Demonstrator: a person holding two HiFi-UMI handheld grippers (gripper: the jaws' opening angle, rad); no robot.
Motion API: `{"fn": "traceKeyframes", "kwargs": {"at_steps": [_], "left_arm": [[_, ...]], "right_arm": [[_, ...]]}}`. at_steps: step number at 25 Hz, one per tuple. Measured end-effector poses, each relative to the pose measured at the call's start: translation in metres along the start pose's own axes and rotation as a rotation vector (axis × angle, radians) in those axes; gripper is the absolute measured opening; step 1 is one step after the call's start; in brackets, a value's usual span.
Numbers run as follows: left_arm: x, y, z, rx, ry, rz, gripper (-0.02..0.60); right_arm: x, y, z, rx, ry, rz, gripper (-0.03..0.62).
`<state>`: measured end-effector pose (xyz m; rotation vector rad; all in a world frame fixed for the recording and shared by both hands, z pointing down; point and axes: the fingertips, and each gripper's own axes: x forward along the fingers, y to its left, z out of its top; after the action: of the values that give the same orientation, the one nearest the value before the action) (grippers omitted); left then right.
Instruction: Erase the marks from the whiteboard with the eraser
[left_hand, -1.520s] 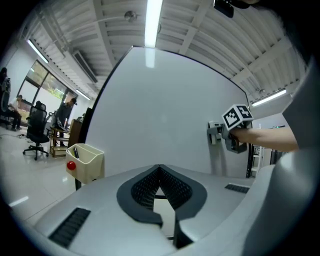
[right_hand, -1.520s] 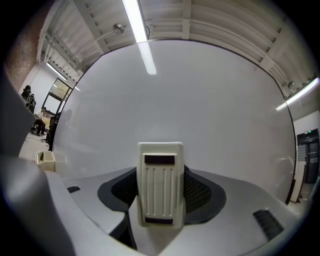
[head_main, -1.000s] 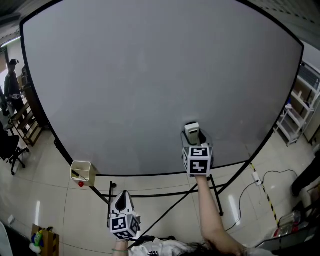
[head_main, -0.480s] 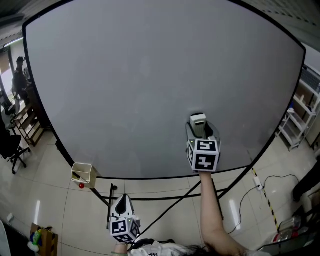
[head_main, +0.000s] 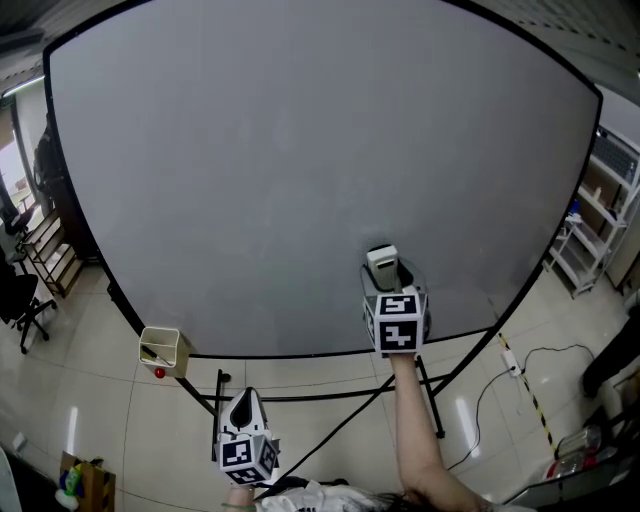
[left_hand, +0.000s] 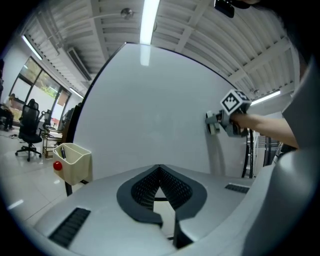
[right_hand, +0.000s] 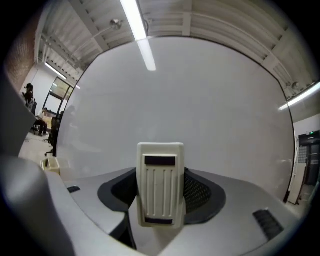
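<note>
The big whiteboard (head_main: 300, 160) fills the head view, and I see no marks on its grey-white face. A cream ribbed eraser (head_main: 382, 262) lies against the board's lower right part. My right gripper (head_main: 386, 274) is shut on it. In the right gripper view the eraser (right_hand: 160, 184) stands upright between the jaws, in front of the board (right_hand: 210, 110). My left gripper (head_main: 243, 402) hangs low below the board's bottom edge, shut on nothing, its tips (left_hand: 160, 169) touching. The left gripper view also catches the right gripper (left_hand: 218, 123) at the board.
A cream pen cup (head_main: 163, 346) with a red ball hangs at the board's lower left corner, the same pen cup (left_hand: 73, 162) showing in the left gripper view. Black stand legs (head_main: 330, 395) cross below. A cable (head_main: 520, 365) lies on the floor at right, shelving (head_main: 590, 230) beyond. An office chair (head_main: 25, 300) stands at left.
The right gripper slid the eraser up and right on the board, then back down and left to about where it began. The left gripper barely moved.
</note>
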<state>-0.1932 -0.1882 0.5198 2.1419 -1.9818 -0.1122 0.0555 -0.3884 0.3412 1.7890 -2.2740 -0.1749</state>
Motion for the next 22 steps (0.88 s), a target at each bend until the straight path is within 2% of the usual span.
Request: {"fn": "traceKeyframes", "kwargs": {"at_steps": [2, 5, 8, 10, 13, 18, 20, 22], "left_arm": [[0.004, -0.002, -0.003, 0.002, 0.012, -0.007, 0.002], [0.011, -0.004, -0.01, 0.019, 0.031, -0.029, 0.002], [0.017, -0.012, -0.015, 0.024, 0.044, -0.048, 0.002], [0.021, -0.018, -0.014, 0.029, 0.042, -0.06, 0.002], [0.024, -0.024, -0.01, 0.038, 0.038, -0.074, 0.002], [0.021, -0.025, -0.013, 0.042, 0.054, -0.085, 0.002], [0.018, -0.025, -0.019, 0.044, 0.073, -0.094, 0.002], [0.014, -0.031, -0.026, 0.048, 0.094, -0.113, 0.002]], "right_arm": [[-0.003, 0.006, 0.056, -0.004, -0.088, 0.035, 0.282], [0.005, 0.049, 0.112, -0.076, -0.146, 0.089, 0.282], [0.015, 0.07, 0.115, -0.243, -0.139, 0.001, 0.285], [0.015, 0.064, 0.111, -0.256, -0.159, -0.011, 0.285], [0.01, 0.02, 0.088, -0.141, -0.141, -0.028, 0.287], [0.006, -0.087, 0.002, 0.194, -0.036, -0.06, 0.288], [0.004, -0.098, -0.017, 0.251, -0.026, -0.038, 0.285], [-0.008, -0.091, -0.026, 0.258, -0.033, -0.01, 0.284]]}}
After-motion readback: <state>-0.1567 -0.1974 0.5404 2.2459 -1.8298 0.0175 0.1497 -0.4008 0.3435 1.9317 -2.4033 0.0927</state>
